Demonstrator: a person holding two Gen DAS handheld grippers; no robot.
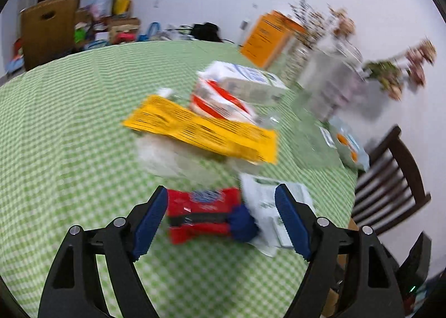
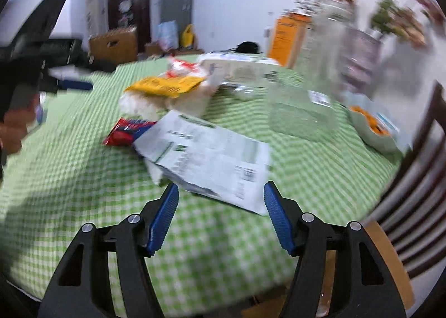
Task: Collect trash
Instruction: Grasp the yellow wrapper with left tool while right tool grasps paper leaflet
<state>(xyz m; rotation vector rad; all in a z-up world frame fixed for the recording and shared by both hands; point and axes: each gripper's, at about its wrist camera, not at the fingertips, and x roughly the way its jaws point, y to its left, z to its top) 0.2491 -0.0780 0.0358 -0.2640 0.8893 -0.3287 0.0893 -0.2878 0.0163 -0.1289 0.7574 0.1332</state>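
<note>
Trash lies on a green checked tablecloth (image 1: pixel 69 123). In the left wrist view my left gripper (image 1: pixel 221 192) stands open over a red and blue snack wrapper (image 1: pixel 206 212), its blue pads apart on either side without pressing it. A white printed packet (image 1: pixel 267 201) lies beside the wrapper, under the right pad. Beyond are a yellow packet (image 1: pixel 203 128) and a red and white bag (image 1: pixel 220 100). In the right wrist view my right gripper (image 2: pixel 221 188) is open just short of the white printed packet (image 2: pixel 206 156), nothing between its pads. The red wrapper (image 2: pixel 122 134) shows to the left.
An orange box (image 1: pixel 264 39), a clear jar (image 1: pixel 329 84) and dried flowers (image 1: pixel 390 75) stand at the far right of the table. A dark wooden chair (image 1: pixel 390 184) is at the table's right edge. A pale packet (image 2: pixel 373 126) with orange print lies near it. A hand (image 2: pixel 11 128) with the other gripper shows at left.
</note>
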